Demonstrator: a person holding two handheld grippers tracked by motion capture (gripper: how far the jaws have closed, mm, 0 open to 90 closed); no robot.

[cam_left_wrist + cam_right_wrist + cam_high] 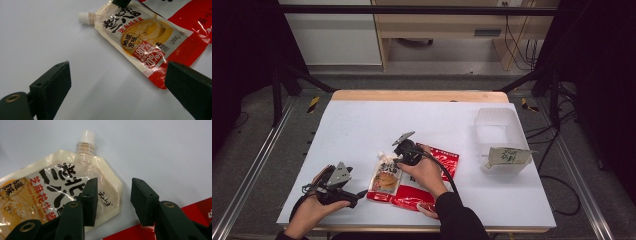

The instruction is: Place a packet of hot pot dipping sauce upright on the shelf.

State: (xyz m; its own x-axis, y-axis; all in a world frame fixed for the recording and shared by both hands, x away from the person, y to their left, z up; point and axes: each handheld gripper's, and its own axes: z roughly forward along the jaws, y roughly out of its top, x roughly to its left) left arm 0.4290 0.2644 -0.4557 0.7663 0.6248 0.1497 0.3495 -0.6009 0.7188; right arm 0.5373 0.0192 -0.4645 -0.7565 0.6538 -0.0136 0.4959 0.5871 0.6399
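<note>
Cream spouted pouch (57,195) with white cap lies flat on the worktop (362,125), overlapping a red packet (447,160). Right tool (113,200) open astride its corner; left tool (117,82) open. Pouch bottom cut off.

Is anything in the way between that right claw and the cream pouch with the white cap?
Nothing visible. The right gripper hangs open right over the pouch, one jaw above its upper corner, the other over bare table beside its edge. The pouch lies flat, partly on a red packet, with nothing on top of it.
</note>
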